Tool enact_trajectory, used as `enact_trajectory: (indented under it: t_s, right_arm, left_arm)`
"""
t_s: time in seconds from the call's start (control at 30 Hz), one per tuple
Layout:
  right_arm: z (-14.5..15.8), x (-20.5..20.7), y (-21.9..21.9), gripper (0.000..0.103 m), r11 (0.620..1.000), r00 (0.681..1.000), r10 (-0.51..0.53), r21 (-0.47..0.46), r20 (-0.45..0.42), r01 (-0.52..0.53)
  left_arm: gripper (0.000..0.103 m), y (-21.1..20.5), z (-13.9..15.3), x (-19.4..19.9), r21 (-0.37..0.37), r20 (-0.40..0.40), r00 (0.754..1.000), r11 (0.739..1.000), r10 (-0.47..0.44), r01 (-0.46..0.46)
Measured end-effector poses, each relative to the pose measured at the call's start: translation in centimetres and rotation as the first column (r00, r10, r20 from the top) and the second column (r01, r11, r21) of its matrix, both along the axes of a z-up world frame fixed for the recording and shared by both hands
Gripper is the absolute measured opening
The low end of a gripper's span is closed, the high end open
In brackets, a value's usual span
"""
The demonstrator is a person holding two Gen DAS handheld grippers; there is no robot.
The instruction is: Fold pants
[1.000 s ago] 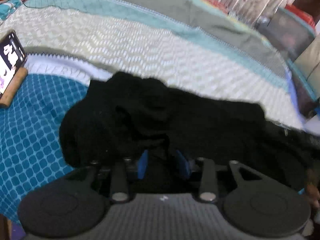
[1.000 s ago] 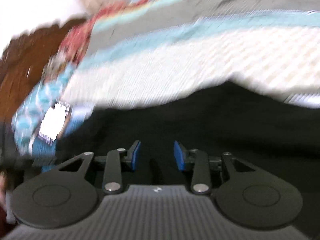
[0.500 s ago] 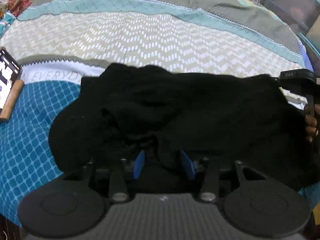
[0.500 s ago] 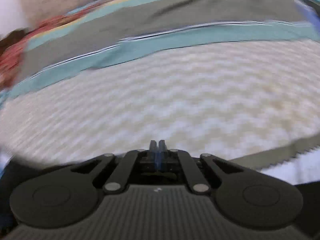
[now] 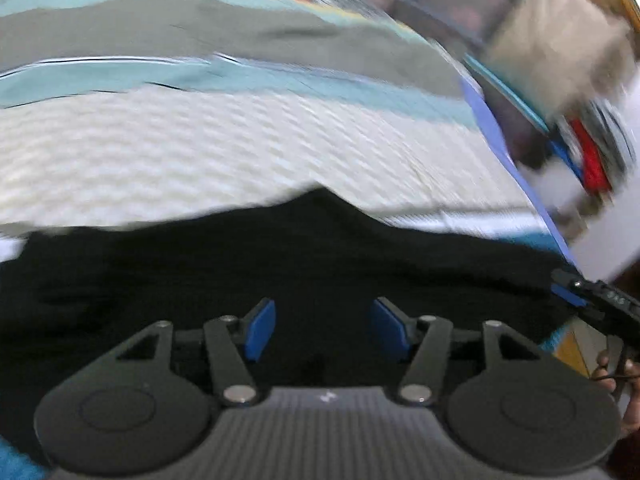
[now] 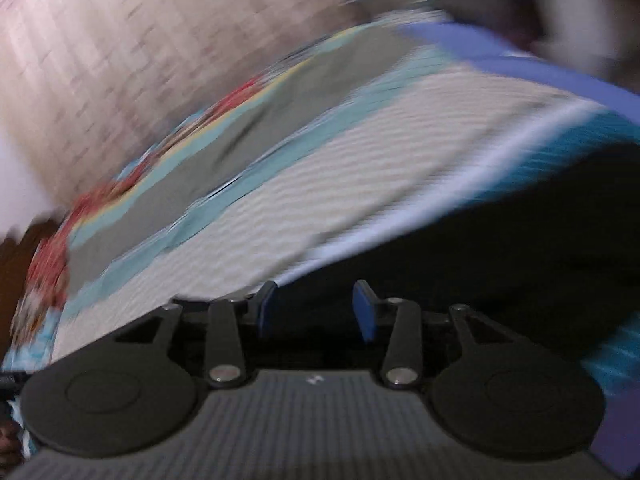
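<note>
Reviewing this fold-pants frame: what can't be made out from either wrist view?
- Black pants: both views are motion-blurred, and the dark fabric shows no seams, legs or folds.
- Pants' extent: cut off by the edges in both views.
- Right gripper: only its tip enters the left wrist view.
- Bedspread: pattern smeared by blur.

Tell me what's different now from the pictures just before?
Both cameras swung toward the right end of the bed. The left tongs have just opened wider, pads clear of the black pants, with dark cloth behind the gap. The right tongs had snapped shut and have just opened again, hanging over the pants' edge, gripping nothing. The phone has left the view. The pants still lie bunched on the striped bedspread.
</note>
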State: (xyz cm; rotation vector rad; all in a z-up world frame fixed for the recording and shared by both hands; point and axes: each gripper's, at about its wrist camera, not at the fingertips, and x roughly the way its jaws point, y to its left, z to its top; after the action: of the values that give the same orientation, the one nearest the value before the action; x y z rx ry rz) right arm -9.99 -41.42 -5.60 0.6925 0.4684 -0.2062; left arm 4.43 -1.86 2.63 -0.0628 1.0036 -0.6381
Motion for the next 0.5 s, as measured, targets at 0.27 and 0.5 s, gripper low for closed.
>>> enact_trajectory:
  t_s: [0.27,0.5]
  right_arm:
    - [-4.0,-7.9,-5.6,0.058,0.928,0.945,-0.319,0.226,0.067,0.298]
    - [-5.6,-7.8,-10.1,0.072,0.889,0.921,-0.373,0.328,0.111,0.32]
  left_arm:
    - [0.055,-11.5,-4.2,-0.8,0.097,-0.1,0.982,0.981,-0.161,0.17]
    - [0.057,-13.7,-5.2,-1.4,0.165,-0.115,0.982,0.972,-0.147,0.165]
